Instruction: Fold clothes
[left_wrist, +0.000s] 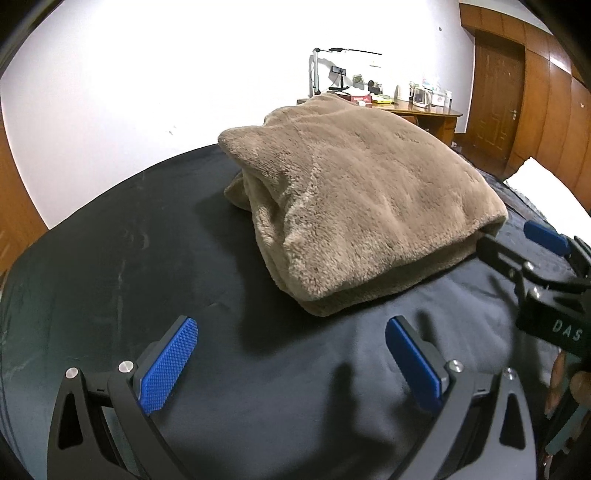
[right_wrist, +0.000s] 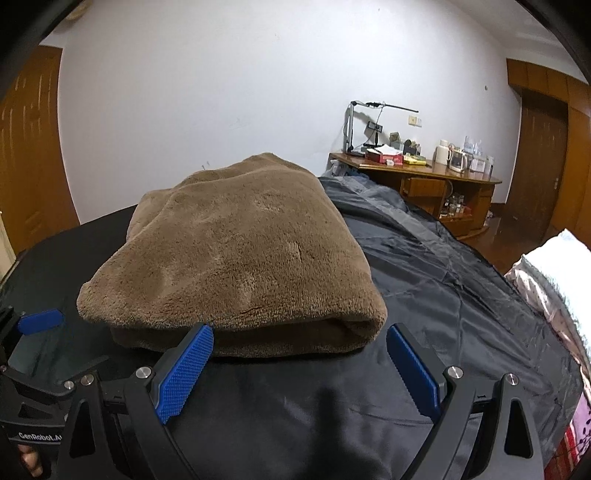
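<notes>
A brown fleece garment lies folded into a thick stack on the dark sheet of a bed. My left gripper hovers open just short of its near edge, nothing between the blue pads. In the left wrist view the right gripper shows at the far right, at the garment's right corner. My right gripper is open at the folded front edge of the garment, its left pad touching the fleece. The left gripper's blue pad shows at the left of the right wrist view.
A dark shiny cover spreads over the bed to the right. A white pillow lies at the right edge. A wooden desk with a lamp, kettle and clutter stands by the white wall. A wooden door is behind.
</notes>
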